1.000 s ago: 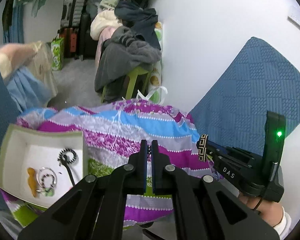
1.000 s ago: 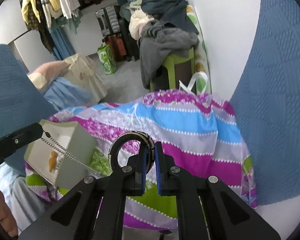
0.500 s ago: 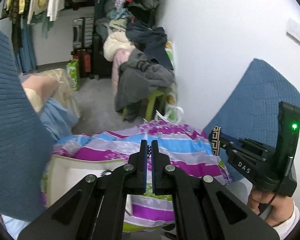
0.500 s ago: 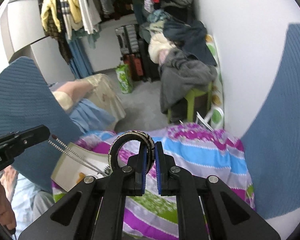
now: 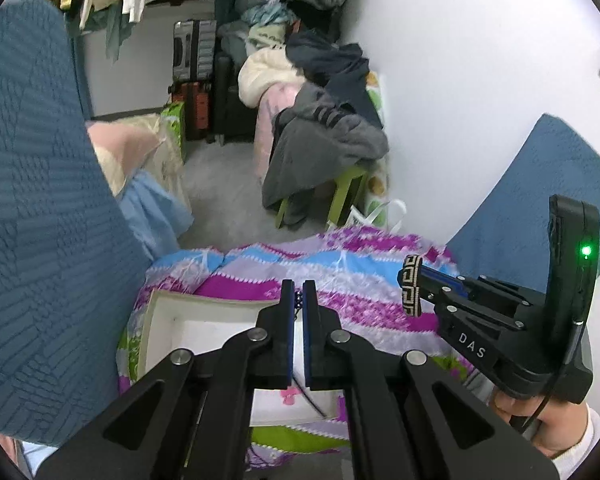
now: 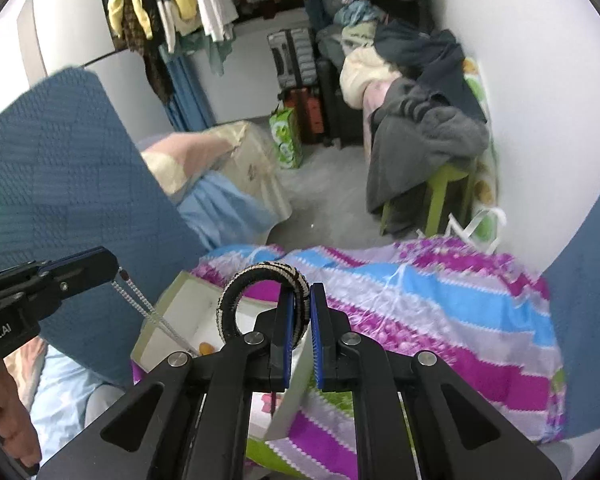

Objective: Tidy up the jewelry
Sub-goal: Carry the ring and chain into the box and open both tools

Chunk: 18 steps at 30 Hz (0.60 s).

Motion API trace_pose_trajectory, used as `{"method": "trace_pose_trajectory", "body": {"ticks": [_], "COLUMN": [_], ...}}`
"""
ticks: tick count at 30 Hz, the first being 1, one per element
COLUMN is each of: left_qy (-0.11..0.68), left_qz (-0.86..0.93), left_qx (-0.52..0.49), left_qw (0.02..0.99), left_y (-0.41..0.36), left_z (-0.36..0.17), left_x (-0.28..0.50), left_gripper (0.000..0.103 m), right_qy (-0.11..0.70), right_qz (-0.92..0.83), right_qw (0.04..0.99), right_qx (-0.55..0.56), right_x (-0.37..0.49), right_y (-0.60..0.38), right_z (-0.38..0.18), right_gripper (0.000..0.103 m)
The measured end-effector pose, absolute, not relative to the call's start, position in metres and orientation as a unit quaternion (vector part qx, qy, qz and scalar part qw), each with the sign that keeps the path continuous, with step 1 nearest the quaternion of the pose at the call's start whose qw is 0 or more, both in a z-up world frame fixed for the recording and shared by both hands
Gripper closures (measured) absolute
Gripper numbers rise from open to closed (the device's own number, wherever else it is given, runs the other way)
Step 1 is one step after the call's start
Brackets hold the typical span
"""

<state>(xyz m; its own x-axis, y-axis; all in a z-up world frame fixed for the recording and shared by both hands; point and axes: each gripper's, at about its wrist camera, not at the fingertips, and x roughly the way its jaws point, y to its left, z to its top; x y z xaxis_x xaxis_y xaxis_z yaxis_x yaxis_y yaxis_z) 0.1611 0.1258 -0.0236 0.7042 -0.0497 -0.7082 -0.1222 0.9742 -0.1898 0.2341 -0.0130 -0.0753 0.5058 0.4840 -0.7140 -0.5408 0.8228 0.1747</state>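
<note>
A black-and-cream woven bangle [image 6: 260, 300] stands clamped in the right claw [image 6: 301, 320], above a white open box [image 5: 172, 320] holding a small orange piece [image 6: 206, 347]. The left claw [image 5: 299, 304], closed, pinches a beaded chain [image 6: 144, 306] that trails down into the box. The box sits on a striped purple-and-blue bedspread [image 6: 440, 312]; clothes heap on a green stool [image 5: 340, 188] by the far wall. Since a second ago both claws have risen, and more of the room shows.
</note>
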Motion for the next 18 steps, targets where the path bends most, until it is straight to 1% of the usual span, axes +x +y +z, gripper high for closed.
{"method": "trace_pose_trajectory", "body": {"ticks": [11, 18], "left_qy": [0.419, 0.446], "left_qz": [0.038, 0.052], "left_qx": [-0.138, -0.151], "left_qw": [0.897, 0.880], "left_y": [0.168, 0.182], "left_z": [-0.105, -0.156], "left_x": [0.157, 0.157], "left_gripper": [0.100, 0.100], "right_qy": [0.439, 0.457], "right_qz": [0.293, 0.298], "right_qw": [0.849, 0.837], "right_qx": [-0.034, -0.030], "right_x": [0.231, 0.225], "right_y": [0.013, 0.018], "right_z": [-0.152, -0.184], "right_gripper": [0.096, 0.096]}}
